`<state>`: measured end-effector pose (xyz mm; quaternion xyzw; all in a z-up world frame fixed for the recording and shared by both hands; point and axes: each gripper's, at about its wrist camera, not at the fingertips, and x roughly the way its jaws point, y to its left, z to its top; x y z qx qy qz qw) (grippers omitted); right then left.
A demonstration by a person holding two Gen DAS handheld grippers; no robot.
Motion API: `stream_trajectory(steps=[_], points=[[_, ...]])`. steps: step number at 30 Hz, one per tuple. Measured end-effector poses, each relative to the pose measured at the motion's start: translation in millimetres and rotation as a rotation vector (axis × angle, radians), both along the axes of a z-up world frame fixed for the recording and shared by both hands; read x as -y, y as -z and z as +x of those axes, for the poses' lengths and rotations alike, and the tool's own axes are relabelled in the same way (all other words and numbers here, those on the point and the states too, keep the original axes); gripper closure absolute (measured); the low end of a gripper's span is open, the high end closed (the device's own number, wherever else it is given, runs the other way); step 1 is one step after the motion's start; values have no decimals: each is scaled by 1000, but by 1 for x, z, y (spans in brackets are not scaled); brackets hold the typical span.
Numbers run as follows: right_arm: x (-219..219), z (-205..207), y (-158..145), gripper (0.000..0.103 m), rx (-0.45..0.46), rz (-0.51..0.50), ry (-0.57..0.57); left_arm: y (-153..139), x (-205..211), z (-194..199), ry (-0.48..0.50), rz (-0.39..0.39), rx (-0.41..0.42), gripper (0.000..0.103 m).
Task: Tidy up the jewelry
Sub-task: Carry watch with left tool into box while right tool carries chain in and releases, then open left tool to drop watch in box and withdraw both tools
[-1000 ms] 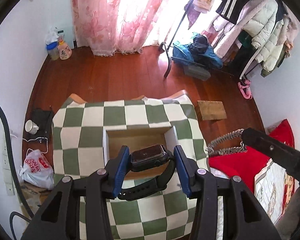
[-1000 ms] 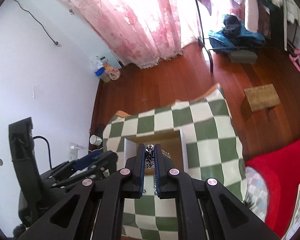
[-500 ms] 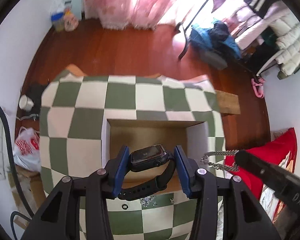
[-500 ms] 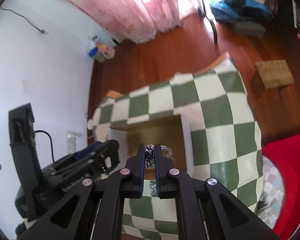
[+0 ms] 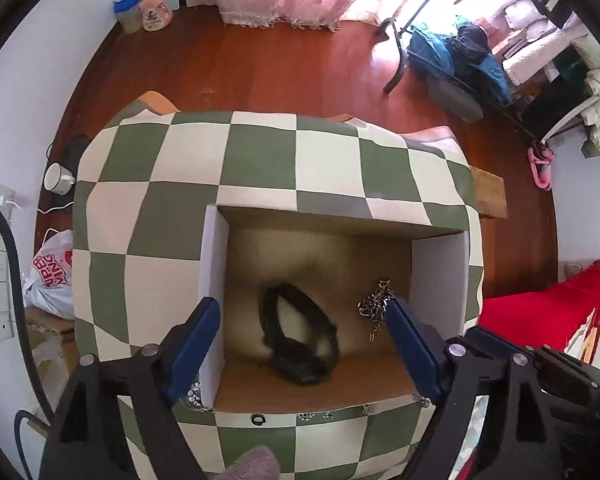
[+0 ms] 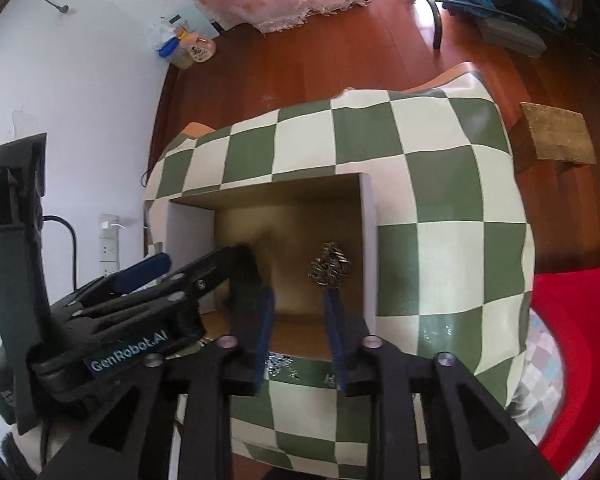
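Inside the cardboard box (image 5: 436, 272) on the checkered tablecloth (image 5: 160, 184): black watch (image 5: 300, 336) and silver chain (image 5: 376, 304), lying apart. Above, left gripper (image 5: 304, 344) and right gripper (image 6: 298, 316), both spread, empty.

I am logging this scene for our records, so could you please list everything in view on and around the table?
Black smartwatch with strap: one, black, lying on the box floor, left of centre.
Silver metal chain: one, silver, piled on the box floor near the right wall.
Open cardboard box: one, brown inside with white walls, on the tablecloth.
Green-and-white checkered tablecloth: one, covering the table.
Small silver jewelry pieces: several, on the cloth at the box's front edge.
White mug: one, on the floor, left of the table.
Red cushion: one, right of the table.
Left gripper: blue fingers apart, empty, above the box.
Right gripper: blue fingers apart, empty, above the box.
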<state>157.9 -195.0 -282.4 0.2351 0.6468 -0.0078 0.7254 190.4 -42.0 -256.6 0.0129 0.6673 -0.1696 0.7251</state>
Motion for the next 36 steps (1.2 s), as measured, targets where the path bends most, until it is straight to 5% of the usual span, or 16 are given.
stream_trajectory(steps=[5, 11, 25, 36], points=[[4, -9, -7, 21, -9, -95, 6, -13, -12, -4, -32, 17, 65, 2], [-6, -25, -16, 9, -27, -264, -33, -40, -26, -16, -46, 111, 223, 0], [-43, -68, -68, 7, 112, -417, 4, -106, -66, -68, -86, 158, 427, 0], [-53, -108, -102, 7, 187, -394, 58, -129, -81, -113, -112, 177, 480, 0]])
